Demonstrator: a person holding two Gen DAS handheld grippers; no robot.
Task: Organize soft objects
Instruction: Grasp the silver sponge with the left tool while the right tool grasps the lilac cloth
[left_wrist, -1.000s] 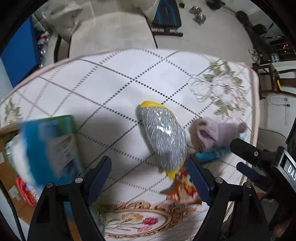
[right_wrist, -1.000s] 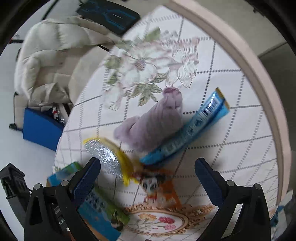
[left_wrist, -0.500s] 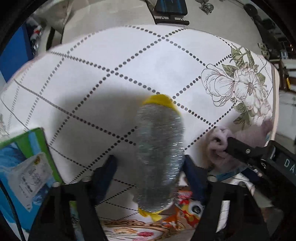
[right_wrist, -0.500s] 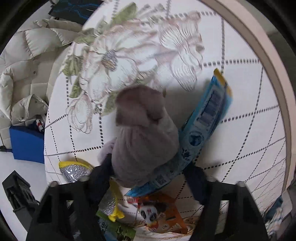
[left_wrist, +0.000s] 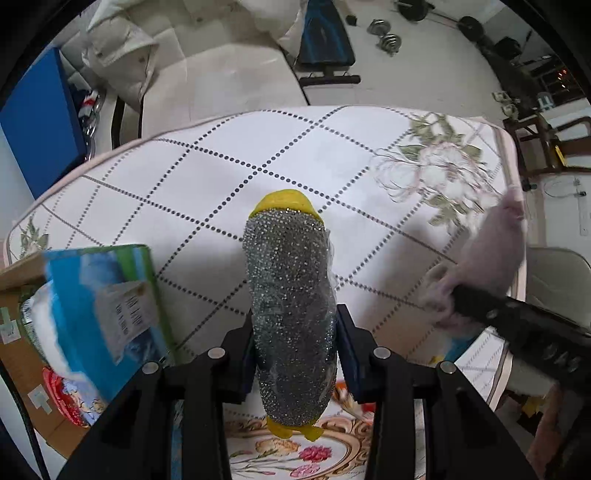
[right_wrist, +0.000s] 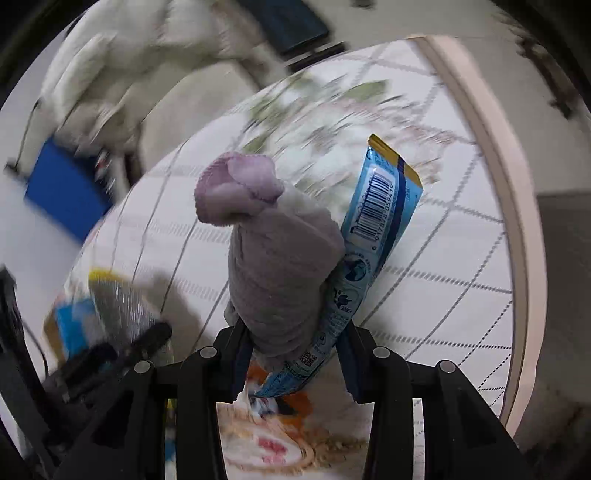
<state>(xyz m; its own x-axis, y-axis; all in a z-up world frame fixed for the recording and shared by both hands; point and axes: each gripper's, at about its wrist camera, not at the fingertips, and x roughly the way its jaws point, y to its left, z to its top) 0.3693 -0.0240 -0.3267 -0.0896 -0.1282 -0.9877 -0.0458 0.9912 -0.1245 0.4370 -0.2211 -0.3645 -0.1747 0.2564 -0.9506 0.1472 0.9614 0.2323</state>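
My left gripper is shut on a silver scrubbing sponge with yellow ends, which it holds above the table. My right gripper is shut on a rolled lilac sock together with a long blue snack packet, both lifted off the table. The sock and the right gripper's arm show at the right of the left wrist view. The sponge shows blurred at the left of the right wrist view.
The table has a white quilted cloth with dotted diamonds and flower prints. A blue-green packet lies at the left on a cardboard box. An orange cartoon packet lies under the grippers. A white jacket lies beyond the table.
Both grippers have closed, the left on the sponge, the right on the sock and blue packet. Both have lifted their loads off the table.
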